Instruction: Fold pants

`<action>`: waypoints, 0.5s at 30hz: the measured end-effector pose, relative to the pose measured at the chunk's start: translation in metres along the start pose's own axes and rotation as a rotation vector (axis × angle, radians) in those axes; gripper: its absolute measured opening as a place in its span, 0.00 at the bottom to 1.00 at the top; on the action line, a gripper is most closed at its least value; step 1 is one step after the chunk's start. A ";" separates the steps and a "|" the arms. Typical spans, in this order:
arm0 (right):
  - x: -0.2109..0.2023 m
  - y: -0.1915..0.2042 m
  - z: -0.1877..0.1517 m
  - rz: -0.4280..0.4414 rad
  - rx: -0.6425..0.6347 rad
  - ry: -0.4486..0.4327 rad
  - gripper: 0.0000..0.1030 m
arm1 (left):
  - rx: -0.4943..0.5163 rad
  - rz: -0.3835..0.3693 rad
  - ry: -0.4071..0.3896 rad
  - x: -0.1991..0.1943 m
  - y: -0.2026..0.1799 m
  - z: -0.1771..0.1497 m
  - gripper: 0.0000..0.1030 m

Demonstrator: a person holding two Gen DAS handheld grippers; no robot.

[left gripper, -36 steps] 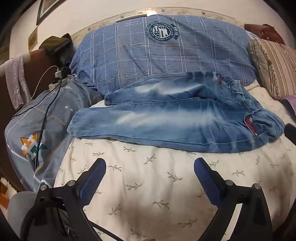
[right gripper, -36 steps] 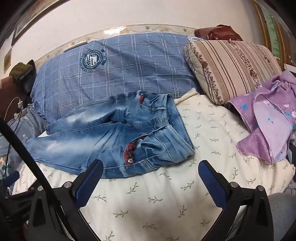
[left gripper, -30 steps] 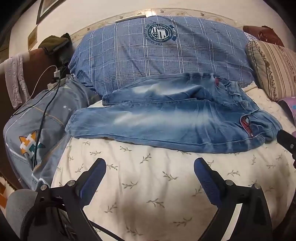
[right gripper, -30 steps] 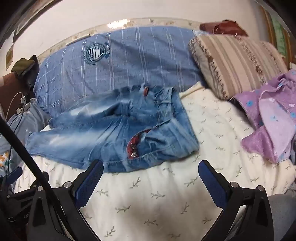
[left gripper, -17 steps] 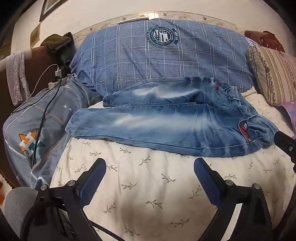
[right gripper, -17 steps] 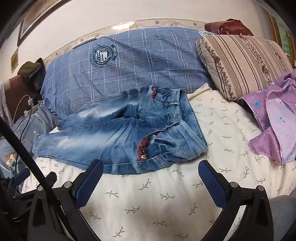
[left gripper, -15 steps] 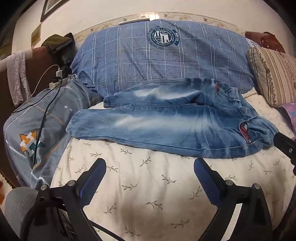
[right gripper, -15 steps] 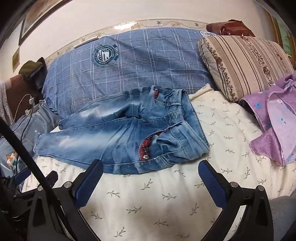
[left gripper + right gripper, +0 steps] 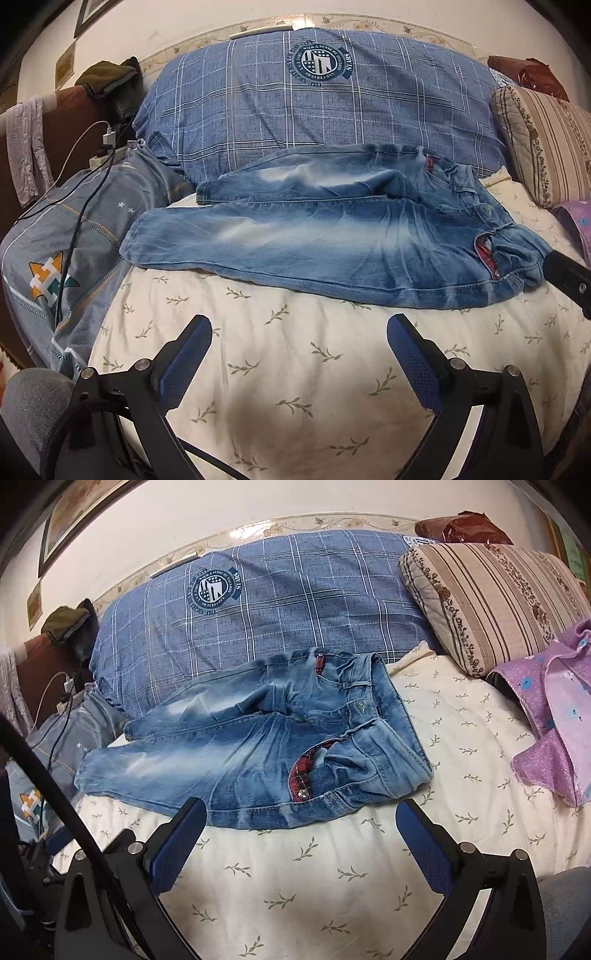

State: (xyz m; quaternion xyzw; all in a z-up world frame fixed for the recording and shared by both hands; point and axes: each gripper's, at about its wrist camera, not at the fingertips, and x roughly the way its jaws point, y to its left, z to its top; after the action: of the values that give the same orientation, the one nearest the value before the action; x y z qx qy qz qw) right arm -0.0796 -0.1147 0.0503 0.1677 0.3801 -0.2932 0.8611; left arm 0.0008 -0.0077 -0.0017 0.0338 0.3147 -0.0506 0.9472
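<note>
jeans [image 9: 332,243] spread flat on cream leaf-print bedsheet [image 9: 295,369], far leg against blue plaid pillow [image 9: 314,110]; left gripper [image 9: 299,354] wide apart, empty; right gripper [image 9: 301,840] likewise, near waistband, not touching

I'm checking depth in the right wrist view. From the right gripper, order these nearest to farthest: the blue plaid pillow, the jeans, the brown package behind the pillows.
From the open right gripper:
1. The jeans, just ahead on the leaf-print sheet, slightly left.
2. The blue plaid pillow, behind the jeans at the wall.
3. The brown package, upper right, behind the pillows.
</note>
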 end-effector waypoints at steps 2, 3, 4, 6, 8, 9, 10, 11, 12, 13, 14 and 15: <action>-0.001 -0.001 0.001 0.003 0.009 -0.005 1.00 | 0.002 -0.003 -0.004 -0.001 -0.002 0.001 0.94; -0.001 -0.002 0.001 0.001 0.011 -0.006 1.00 | 0.003 -0.005 -0.005 -0.001 -0.002 0.000 0.94; 0.000 -0.002 0.001 0.000 0.012 -0.006 1.00 | 0.002 -0.006 -0.007 -0.002 -0.003 -0.001 0.94; 0.001 -0.003 0.001 -0.006 0.017 0.000 1.00 | 0.000 -0.010 -0.006 -0.001 -0.003 -0.002 0.94; 0.001 -0.004 0.001 -0.008 0.024 0.004 1.00 | 0.006 -0.011 0.004 0.000 -0.004 -0.004 0.94; 0.002 -0.005 0.001 -0.009 0.027 0.005 1.00 | 0.009 -0.009 0.009 0.001 -0.005 -0.005 0.94; 0.002 -0.005 0.001 -0.011 0.030 0.006 1.00 | 0.010 -0.009 0.009 0.001 -0.005 -0.005 0.94; 0.003 -0.005 0.001 -0.015 0.029 0.009 1.00 | 0.008 -0.010 0.009 0.000 -0.005 -0.005 0.94; 0.003 -0.005 0.001 -0.018 0.029 0.011 1.00 | 0.007 -0.009 0.007 0.000 -0.005 -0.004 0.94; 0.003 -0.006 0.001 -0.017 0.029 0.013 1.00 | 0.005 -0.009 0.006 0.000 -0.005 -0.004 0.94; 0.003 -0.005 0.001 -0.017 0.028 0.013 1.00 | 0.005 -0.008 0.006 0.000 -0.006 -0.004 0.94; 0.003 -0.005 0.001 -0.019 0.025 0.013 1.00 | 0.005 -0.008 0.006 0.000 -0.005 -0.004 0.94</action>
State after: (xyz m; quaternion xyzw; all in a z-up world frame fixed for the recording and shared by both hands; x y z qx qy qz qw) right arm -0.0808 -0.1196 0.0483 0.1767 0.3834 -0.3052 0.8536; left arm -0.0021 -0.0127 -0.0049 0.0349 0.3178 -0.0549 0.9459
